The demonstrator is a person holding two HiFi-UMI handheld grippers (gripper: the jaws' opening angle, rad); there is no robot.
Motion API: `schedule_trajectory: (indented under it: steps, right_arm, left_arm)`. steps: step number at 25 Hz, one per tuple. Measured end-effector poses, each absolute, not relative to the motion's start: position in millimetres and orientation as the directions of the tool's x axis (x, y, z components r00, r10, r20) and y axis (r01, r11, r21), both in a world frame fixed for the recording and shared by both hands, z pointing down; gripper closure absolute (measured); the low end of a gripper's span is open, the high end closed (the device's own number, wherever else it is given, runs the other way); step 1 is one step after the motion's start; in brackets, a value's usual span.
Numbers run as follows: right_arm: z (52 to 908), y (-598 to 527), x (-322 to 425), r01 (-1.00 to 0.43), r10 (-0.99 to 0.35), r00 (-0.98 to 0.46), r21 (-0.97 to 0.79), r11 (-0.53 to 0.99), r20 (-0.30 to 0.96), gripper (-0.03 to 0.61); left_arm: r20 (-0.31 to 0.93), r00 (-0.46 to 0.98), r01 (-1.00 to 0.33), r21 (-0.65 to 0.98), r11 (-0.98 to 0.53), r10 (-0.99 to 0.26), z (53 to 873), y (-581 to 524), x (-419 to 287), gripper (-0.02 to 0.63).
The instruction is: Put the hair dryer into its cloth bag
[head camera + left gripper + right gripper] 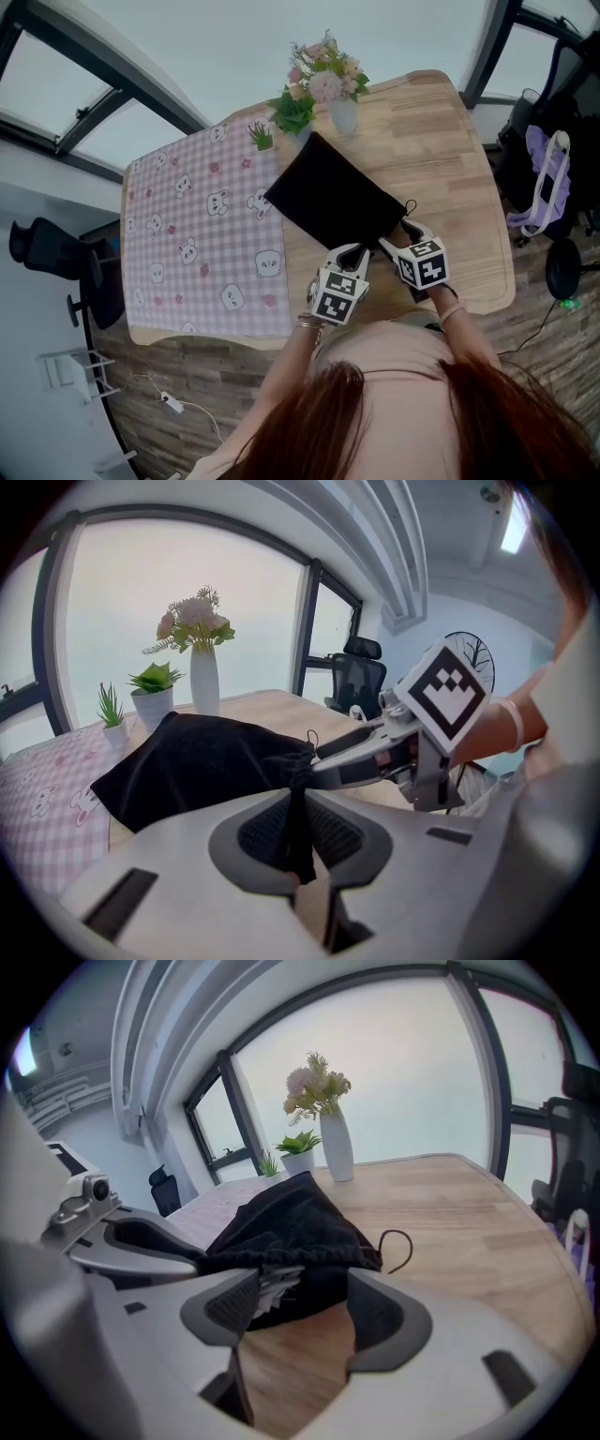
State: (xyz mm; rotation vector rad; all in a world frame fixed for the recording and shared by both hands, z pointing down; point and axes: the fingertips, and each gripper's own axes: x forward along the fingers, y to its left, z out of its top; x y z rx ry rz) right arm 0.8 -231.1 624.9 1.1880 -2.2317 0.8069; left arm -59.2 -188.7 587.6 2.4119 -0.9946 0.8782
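A black cloth bag [328,197] lies flat on the wooden table [450,150], its drawstring mouth toward me. No hair dryer shows in any view. My left gripper [356,253] is shut on a gathered fold of the bag's mouth; in the left gripper view the black cloth [197,761] runs down between the pads [267,832]. My right gripper [398,241] stands open just in front of the mouth. In the right gripper view the bag [291,1213] gapes a little, with a white label [277,1283] by the left pad and a loose cord loop [398,1246] on the wood.
A white vase of flowers [336,94], a leafy potted plant [293,112] and a small spiky plant [262,138] stand behind the bag. A pink checked cloth [202,244] covers the table's left half. An office chair [52,248] is at the left, purple gear [548,183] at the right.
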Motion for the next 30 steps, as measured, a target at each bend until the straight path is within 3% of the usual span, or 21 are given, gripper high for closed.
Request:
schedule_trajectory:
  steps: [13,19,30]
  right_arm:
    - [620.2,-203.2,34.5,-0.899,-0.616,-0.431,-0.255,0.357,0.659,0.293]
    - [621.0,-188.9,33.8,-0.912,-0.626,-0.404,-0.248,0.325,0.667,0.298]
    - [597.2,-185.9,38.2,-0.932,-0.707,-0.361,-0.255,0.257,0.609,0.353]
  left_arm:
    - [0.697,0.572,-0.704,0.147,-0.695,-0.432,607.9,-183.7,-53.0,0.586]
    - [0.699,0.616,-0.655,0.199,-0.729,-0.363,615.6,-175.6,-50.1,0.515]
    - [0.582,0.652,-0.692,0.195,-0.695,-0.487,577.8,-181.0,-62.4,0.503]
